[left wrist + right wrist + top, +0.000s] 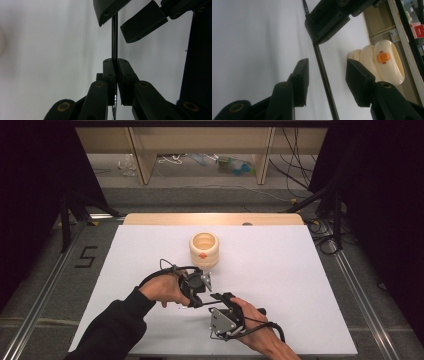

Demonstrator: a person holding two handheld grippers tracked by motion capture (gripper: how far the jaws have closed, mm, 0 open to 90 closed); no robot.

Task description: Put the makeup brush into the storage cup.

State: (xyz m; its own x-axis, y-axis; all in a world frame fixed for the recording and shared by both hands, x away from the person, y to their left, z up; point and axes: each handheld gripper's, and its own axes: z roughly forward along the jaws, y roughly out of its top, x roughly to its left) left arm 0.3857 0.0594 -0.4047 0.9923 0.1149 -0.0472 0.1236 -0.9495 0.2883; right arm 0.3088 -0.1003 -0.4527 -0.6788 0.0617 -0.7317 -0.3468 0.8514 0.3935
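Between the left gripper's (115, 75) jaws a thin black rod (114, 37) is clamped tight, running on into the gap of the right gripper (327, 80), whose jaws stand apart on either side of it without touching. Both hands meet low over the white counter (300, 285). Farther back on it, well apart, stands a cream ringed cup (204, 250) with an orange spot.

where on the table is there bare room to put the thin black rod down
The white table is bare right of the cream ribbed cup, and left of it toward the edge. It is crowded in front of the cup, where the left gripper, shut on the black rod, meets the right gripper.
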